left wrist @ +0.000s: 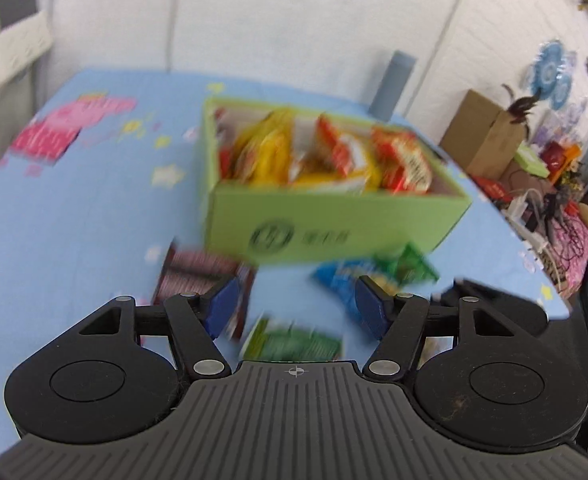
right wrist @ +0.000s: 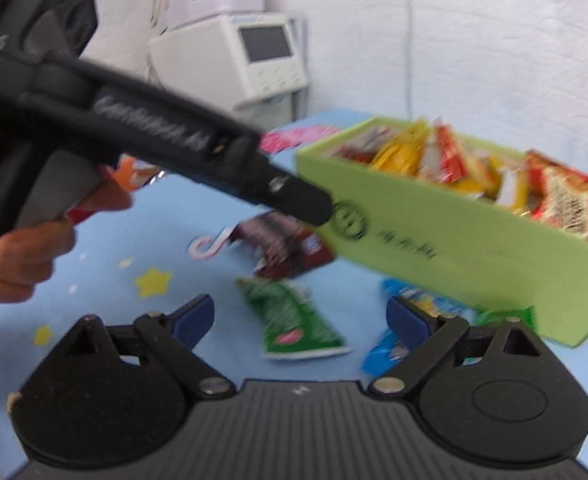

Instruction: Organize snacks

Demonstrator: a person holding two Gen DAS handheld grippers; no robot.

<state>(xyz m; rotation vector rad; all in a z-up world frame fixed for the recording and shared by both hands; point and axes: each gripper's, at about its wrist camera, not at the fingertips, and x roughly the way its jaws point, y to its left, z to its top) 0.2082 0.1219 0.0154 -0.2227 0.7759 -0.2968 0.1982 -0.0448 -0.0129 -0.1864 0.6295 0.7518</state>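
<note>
A green box [left wrist: 333,224] [right wrist: 473,256] stands on the blue table, holding several yellow and red snack packs [left wrist: 325,152] [right wrist: 473,172]. In front of it lie a dark red pack [left wrist: 198,276] [right wrist: 286,248], a green pack [left wrist: 294,342] [right wrist: 297,320], a blue pack [left wrist: 345,280] [right wrist: 389,348] and a small green pack [left wrist: 409,266] [right wrist: 505,316]. My left gripper [left wrist: 297,308] is open and empty above the loose packs. My right gripper [right wrist: 299,320] is open and empty, with the green pack between its fingers. The left gripper's body crosses the right wrist view [right wrist: 142,128].
The blue tablecloth [left wrist: 74,220] has pink cartoon and star prints. A white machine [right wrist: 246,56] stands behind the table. Cardboard boxes [left wrist: 485,136] and clutter sit at the far right. A blue cylinder [left wrist: 395,84] stands behind the box.
</note>
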